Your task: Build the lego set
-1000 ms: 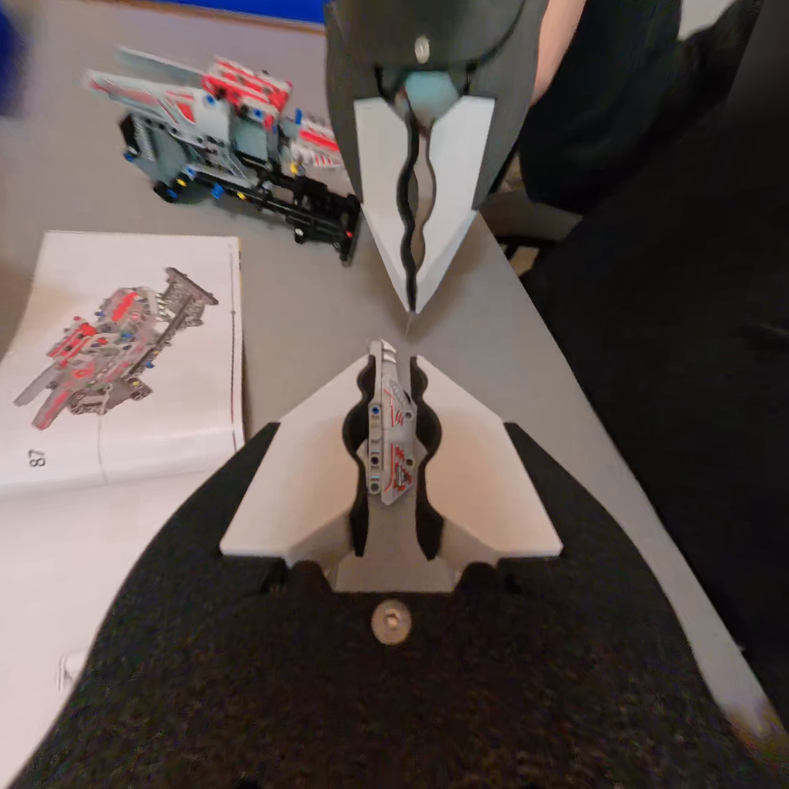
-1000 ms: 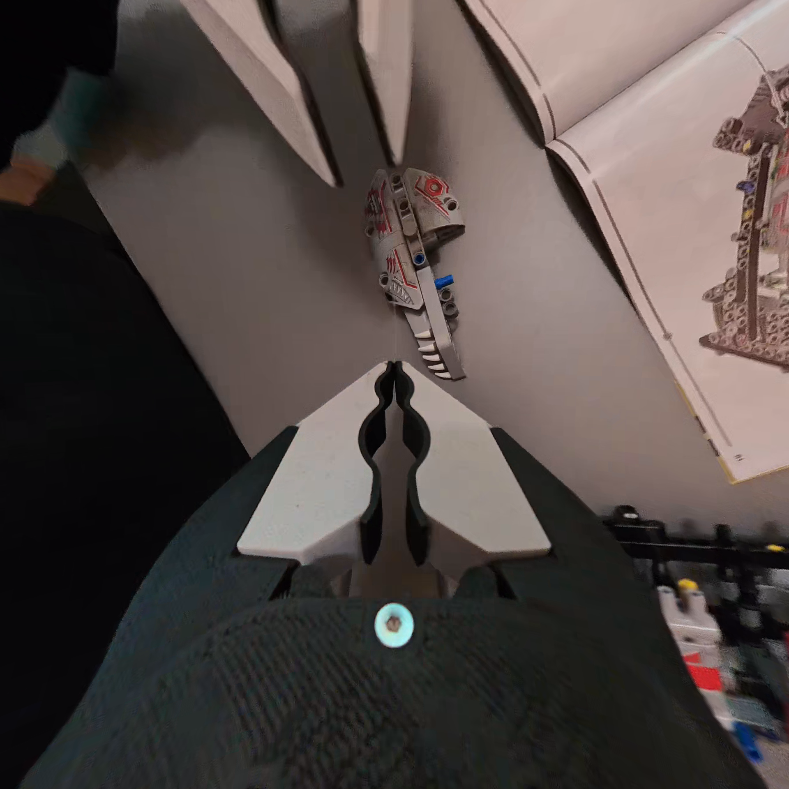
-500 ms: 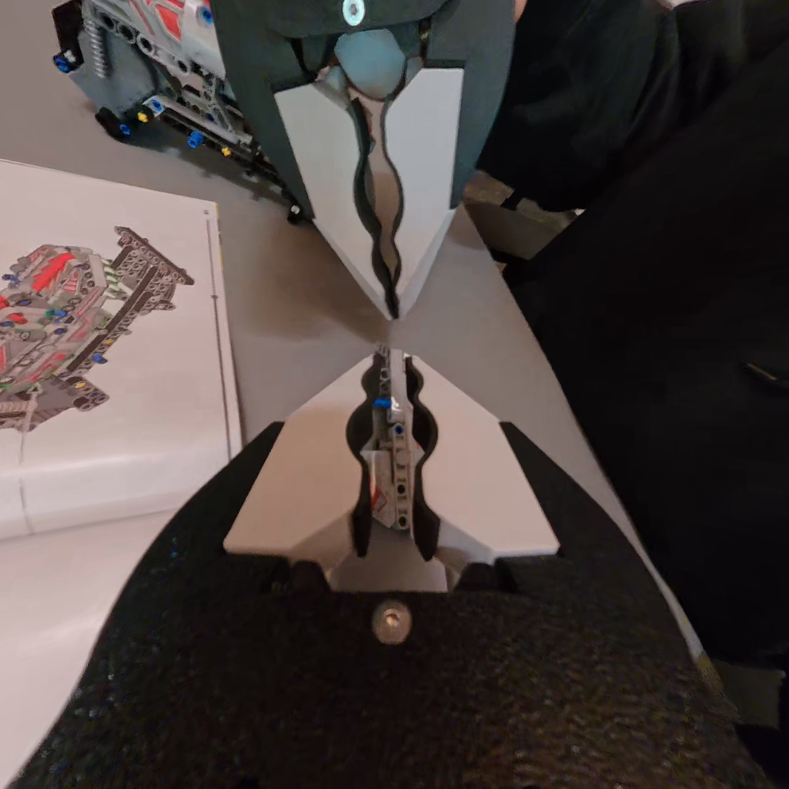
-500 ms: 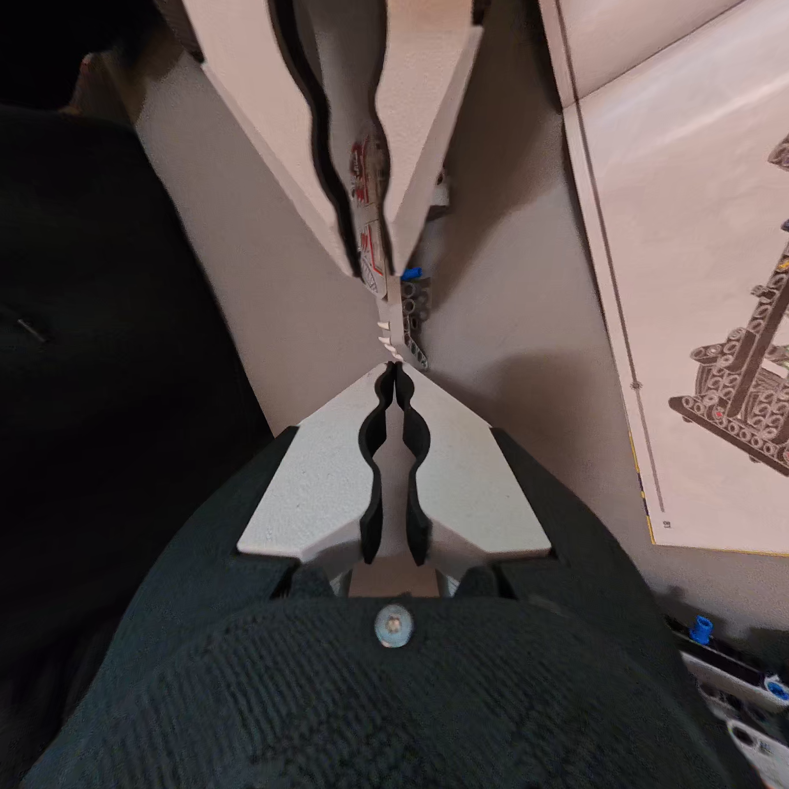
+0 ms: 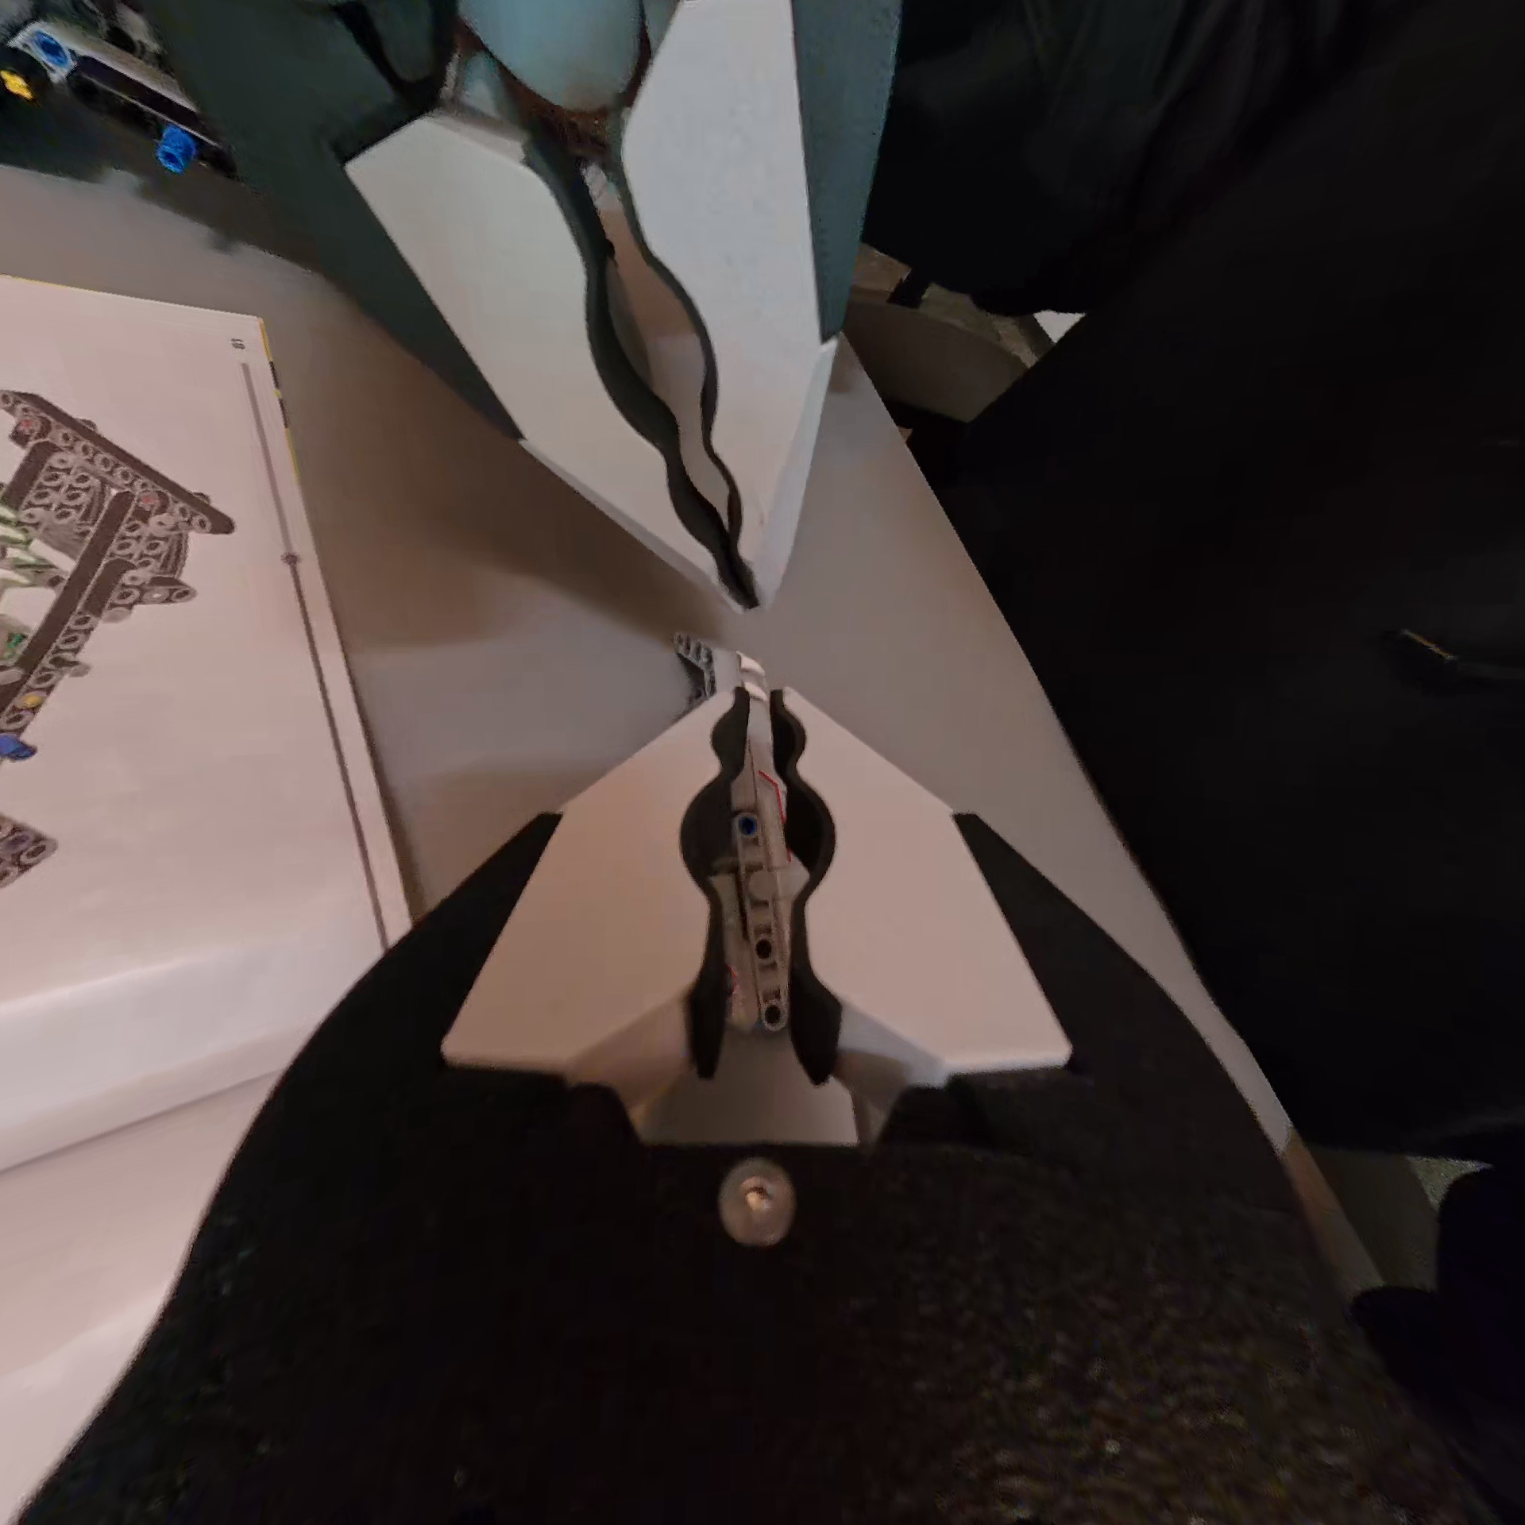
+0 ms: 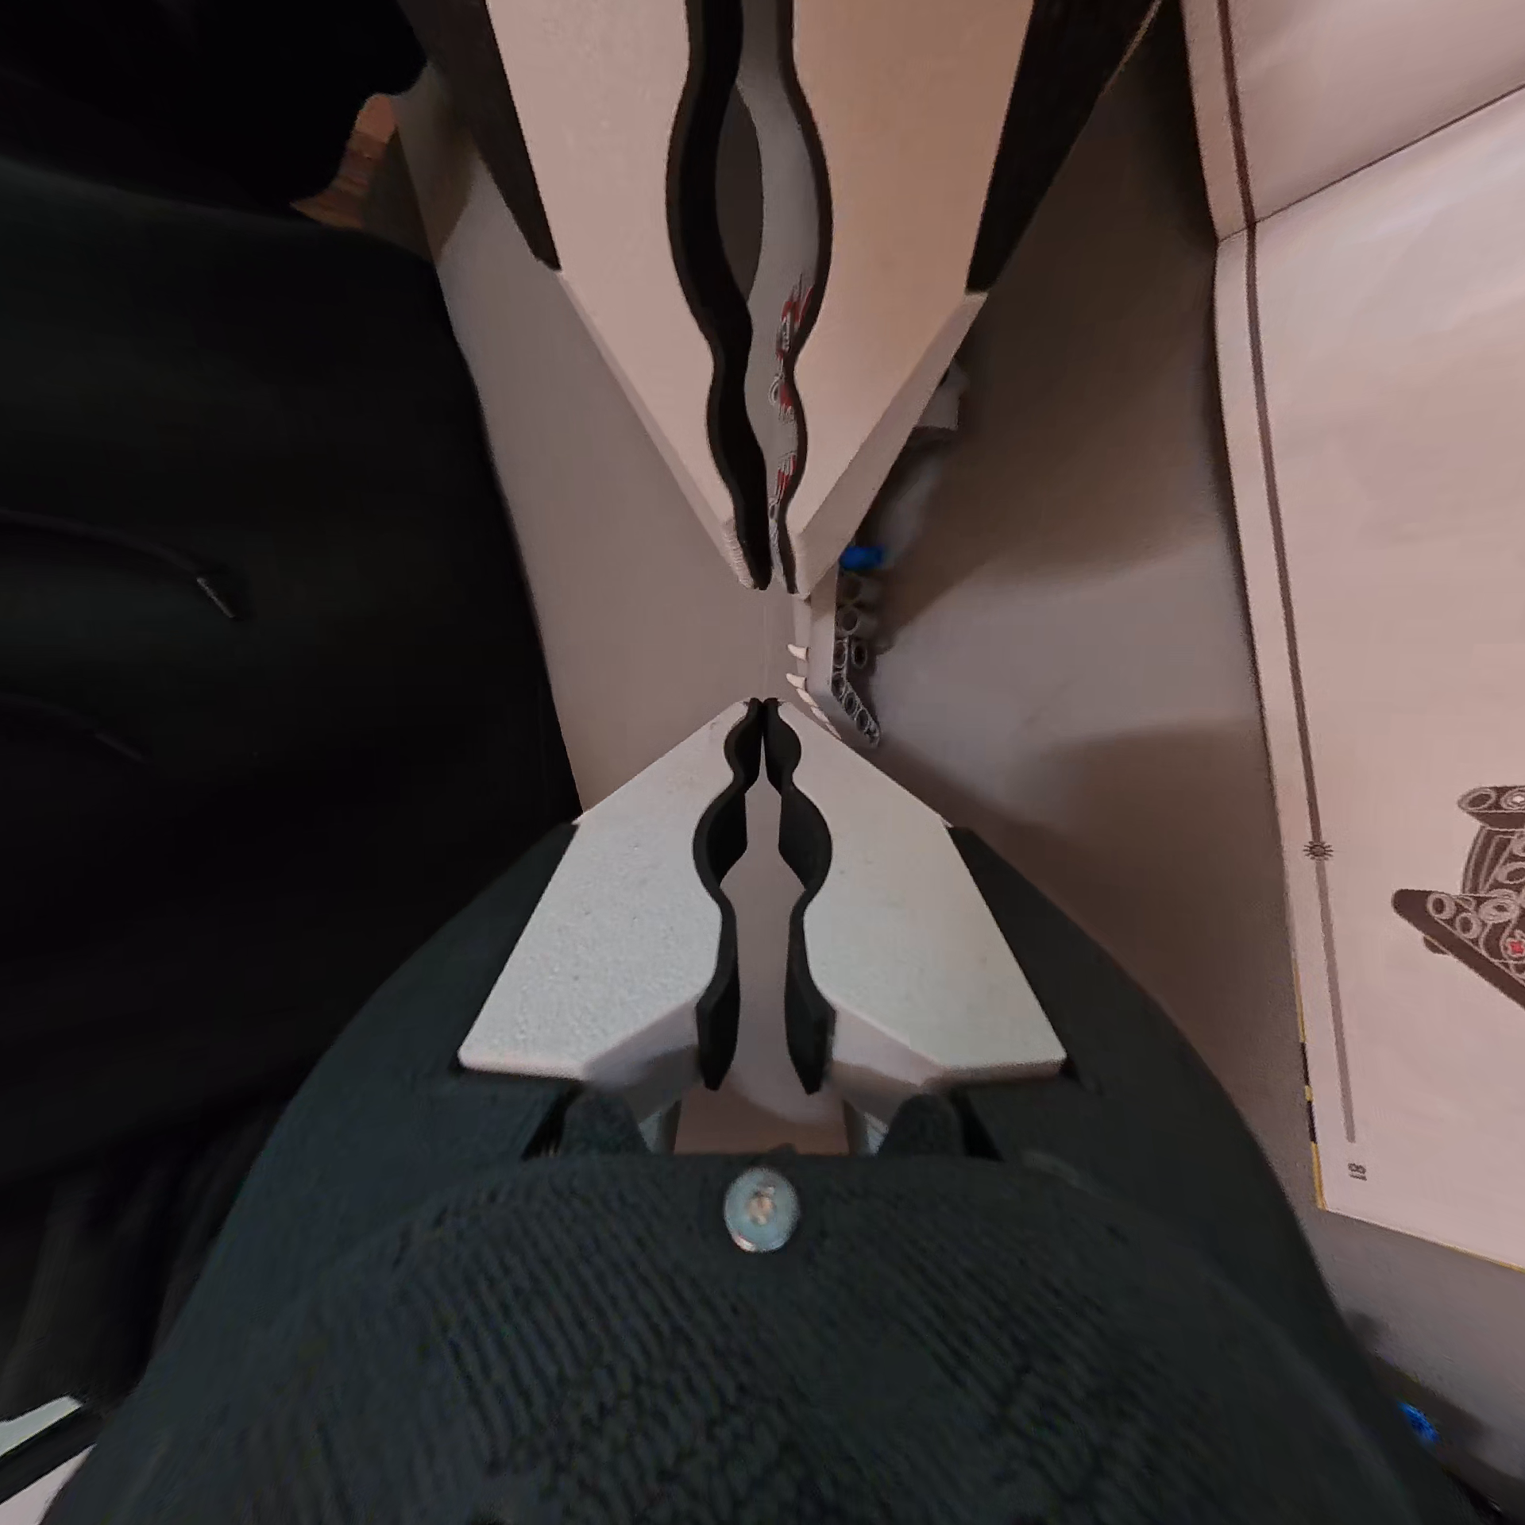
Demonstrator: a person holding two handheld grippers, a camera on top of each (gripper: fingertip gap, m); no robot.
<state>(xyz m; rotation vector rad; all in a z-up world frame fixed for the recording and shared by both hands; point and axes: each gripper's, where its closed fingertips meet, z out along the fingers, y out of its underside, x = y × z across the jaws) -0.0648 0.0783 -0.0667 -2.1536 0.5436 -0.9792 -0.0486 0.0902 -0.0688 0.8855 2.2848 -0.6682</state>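
Note:
My left gripper (image 5: 759, 700) is shut on a grey lego panel piece (image 5: 759, 895) with red markings and a blue pin, held edge-on between the jaws. The piece's toothed grey beam end (image 5: 695, 660) pokes out past the fingertips. In the right wrist view the left gripper (image 6: 771, 578) comes in from the top with the piece (image 6: 788, 371) in it, and the toothed end (image 6: 846, 664) sticks out to the right. My right gripper (image 6: 761, 705) is shut and empty, tip to tip with the left one. It also shows in the left wrist view (image 5: 747, 596).
The open instruction booklet (image 5: 165, 743) lies on the grey table (image 5: 512, 660), and shows in the right wrist view (image 6: 1403, 578). Part of the built lego model (image 5: 99, 91) is at the far left. A person's dark clothing (image 5: 1238, 578) lies past the table edge.
The left gripper has closed on the lego piece and turned it edge-on. The two grippers have moved closer together, and now stand tip to tip. The right gripper stayed shut.

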